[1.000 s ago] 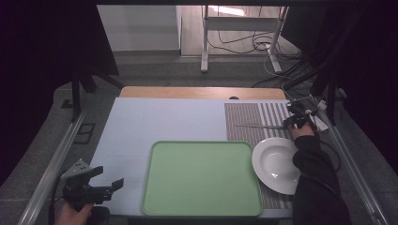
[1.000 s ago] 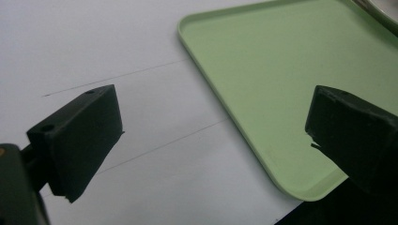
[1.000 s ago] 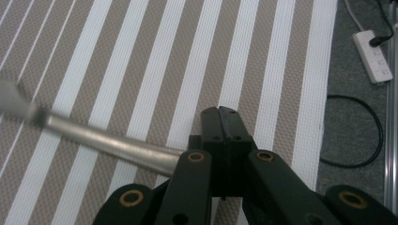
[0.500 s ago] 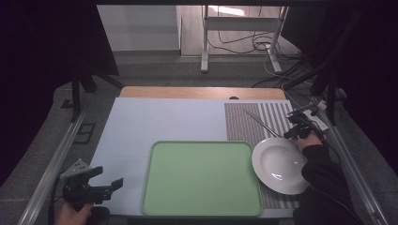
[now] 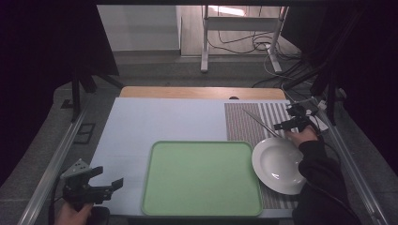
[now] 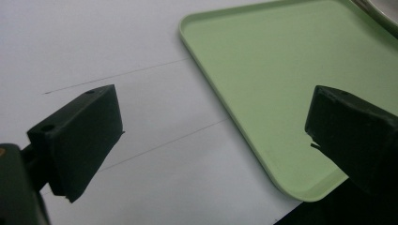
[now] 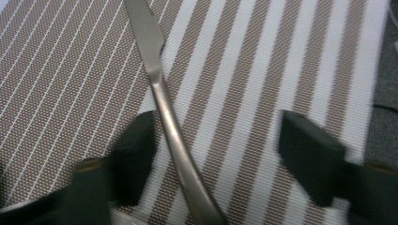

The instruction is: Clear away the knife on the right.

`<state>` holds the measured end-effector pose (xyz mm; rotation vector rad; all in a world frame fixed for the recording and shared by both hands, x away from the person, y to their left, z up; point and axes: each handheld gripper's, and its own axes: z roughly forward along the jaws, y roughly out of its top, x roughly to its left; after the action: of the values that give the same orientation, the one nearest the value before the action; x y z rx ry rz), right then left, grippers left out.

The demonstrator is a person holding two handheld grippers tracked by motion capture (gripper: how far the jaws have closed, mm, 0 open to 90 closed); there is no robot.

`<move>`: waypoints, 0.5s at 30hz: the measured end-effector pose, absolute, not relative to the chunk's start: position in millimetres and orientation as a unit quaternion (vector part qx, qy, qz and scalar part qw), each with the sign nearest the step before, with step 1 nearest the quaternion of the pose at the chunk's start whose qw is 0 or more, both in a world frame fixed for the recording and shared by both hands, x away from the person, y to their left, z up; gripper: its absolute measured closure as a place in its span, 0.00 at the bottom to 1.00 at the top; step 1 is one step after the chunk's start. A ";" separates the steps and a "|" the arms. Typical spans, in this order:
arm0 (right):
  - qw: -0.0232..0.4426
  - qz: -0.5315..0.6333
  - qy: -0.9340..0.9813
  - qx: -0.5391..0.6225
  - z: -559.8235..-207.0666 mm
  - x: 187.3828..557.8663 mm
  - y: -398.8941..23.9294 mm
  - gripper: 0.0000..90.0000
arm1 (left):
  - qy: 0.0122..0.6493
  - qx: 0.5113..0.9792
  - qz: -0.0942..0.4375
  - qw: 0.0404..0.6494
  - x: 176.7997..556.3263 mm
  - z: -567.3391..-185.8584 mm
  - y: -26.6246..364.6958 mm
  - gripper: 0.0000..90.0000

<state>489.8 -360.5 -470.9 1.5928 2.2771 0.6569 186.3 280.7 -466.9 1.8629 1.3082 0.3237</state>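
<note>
Knife (image 7: 164,101) first: a plain, one-piece metal table knife, lying flat on the striped placemat (image 5: 244,126) at the right of the table (image 5: 164,122), its handle end reaching down to the rim of the white plate (image 5: 279,165) and its blade pointing away toward the far left of the mat. In the right gripper view it runs up between the jaws, close beside one of them and well apart from the other. The right gripper (image 7: 218,140) has just been opening and now stands wide, its pads pressing on nothing, so the knife rests free on the mat. I judge the knife stiff, fairly light and smooth enough to slip or swivel in a loose pinch; it lies so low on the woven mat that the pads must come right down to the surface. The best hold looks to be across the thicker handle, near its middle, so it hangs balanced, not on the thin, tapering blade. The plate nearby is breakable and should not be knocked. The left gripper (image 5: 101,180) hangs open over the table's near left corner, just beside the empty green tray (image 5: 202,178).
</note>
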 end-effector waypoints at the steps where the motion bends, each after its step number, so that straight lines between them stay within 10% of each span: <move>1: 0.143 0.228 0.789 0.552 -470.9 489.8 -360.5 0.27 | 0.519 0.739 0.128 0.409 186.3 -466.9 280.7 0.05; 6: 0.138 0.203 0.805 0.541 -478.9 499.8 -343.8 0.00 | 0.520 0.739 0.128 0.410 186.6 -467.0 281.2 0.05; 15: 0.118 0.156 0.827 0.527 -493.6 514.2 -332.4 0.07 | 0.521 0.738 0.127 0.409 186.6 -467.1 281.2 0.05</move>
<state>514.2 -332.4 -493.6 1.5430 2.4187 0.4559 186.6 281.2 -467.1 1.8594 1.3126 0.3193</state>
